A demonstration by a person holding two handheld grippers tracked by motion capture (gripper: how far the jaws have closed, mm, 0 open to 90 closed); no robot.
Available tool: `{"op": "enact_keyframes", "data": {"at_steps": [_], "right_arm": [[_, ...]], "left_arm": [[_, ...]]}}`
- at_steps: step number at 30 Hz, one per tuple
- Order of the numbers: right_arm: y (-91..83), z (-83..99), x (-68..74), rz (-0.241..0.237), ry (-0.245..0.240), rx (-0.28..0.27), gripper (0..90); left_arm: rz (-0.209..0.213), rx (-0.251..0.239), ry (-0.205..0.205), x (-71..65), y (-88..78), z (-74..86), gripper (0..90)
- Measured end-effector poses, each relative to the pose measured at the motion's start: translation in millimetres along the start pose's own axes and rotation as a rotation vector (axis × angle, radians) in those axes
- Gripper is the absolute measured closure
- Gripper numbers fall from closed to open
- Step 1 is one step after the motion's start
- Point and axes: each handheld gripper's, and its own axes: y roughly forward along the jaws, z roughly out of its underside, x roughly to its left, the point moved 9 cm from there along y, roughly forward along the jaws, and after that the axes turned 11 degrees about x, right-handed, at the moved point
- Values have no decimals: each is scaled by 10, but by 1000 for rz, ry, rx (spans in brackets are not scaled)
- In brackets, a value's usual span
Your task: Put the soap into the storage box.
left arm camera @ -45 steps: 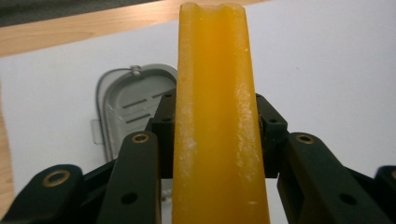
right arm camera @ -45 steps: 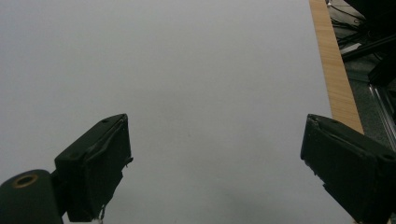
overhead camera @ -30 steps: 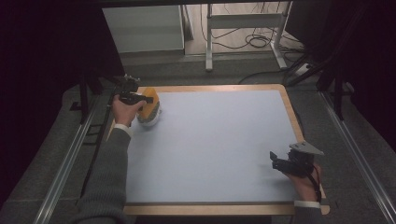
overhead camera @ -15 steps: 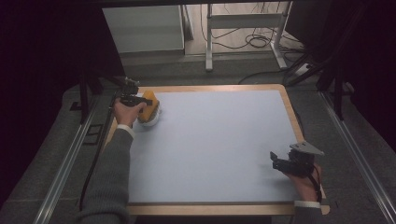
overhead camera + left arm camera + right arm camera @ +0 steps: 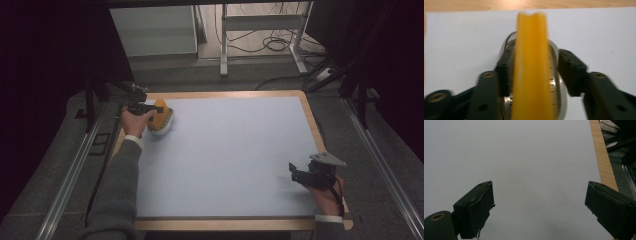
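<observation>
The left tool (image 5: 150, 108) sits at the far left corner of the worktop (image 5: 225, 155), and its jaws have just been opening. In the left gripper view they stand on either side of an orange slab (image 5: 532, 67) that rests upright, on edge, in a shiny metal bowl (image 5: 556, 82). The right jaw is clear of the bowl, with pale worktop showing in the gap. The left jaw lies close against the slab and the bowl's rim, and I cannot tell whether it touches. Nothing is clamped, so the left tool is parted at a middling width around the slab and bowl.

From the high view, the orange slab (image 5: 159, 114) and the bowl (image 5: 164, 125) lie just beside the wooden border at the worktop's far left, right in front of the person's left hand (image 5: 134, 121).

The right tool (image 5: 298, 175) is well apart from them, at the near right corner, held low over the pale blue surface. In the right gripper view its jaws stand wide, with bare worktop (image 5: 529, 170) between them and the wooden edge (image 5: 602, 155) to one side.
</observation>
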Motion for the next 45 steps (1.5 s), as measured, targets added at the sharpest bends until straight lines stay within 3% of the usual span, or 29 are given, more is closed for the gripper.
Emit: {"op": "enact_keyframes", "data": {"at_steps": [5,8,12,16,19,28,31,32,35,41,45], "right_arm": [[-3,-3,14,-2,-4,0,86],[-2,-2,12,-1,-4,0,85],[6,-3,27,0,-7,1,86],[7,-6,40,-4,-9,2,86],[6,-12,45,-3,-11,1,86],[20,-39,81,-14,-23,-3,86],[12,-42,74,-12,-18,-6,86],[10,-43,70,-12,-17,-8,86],[15,-42,65,-8,-17,-7,85],[11,-40,54,-8,-21,-7,86],[15,-33,41,-8,-19,-4,86]], "left_arm": [[-26,-11,13,33,-132,19,278],[-22,-54,7,57,-229,34,266],[18,-57,21,14,-324,107,224],[30,-96,68,-81,-431,201,199],[63,-118,110,-184,-507,299,199],[150,-124,247,-456,-559,717,190],[130,-168,295,-509,-579,878,246],[141,-173,302,-538,-581,941,251],[159,-173,323,-634,-561,1121,248],[169,-115,353,-724,-445,1411,239],[191,-79,334,-736,-338,1597,235]]}}
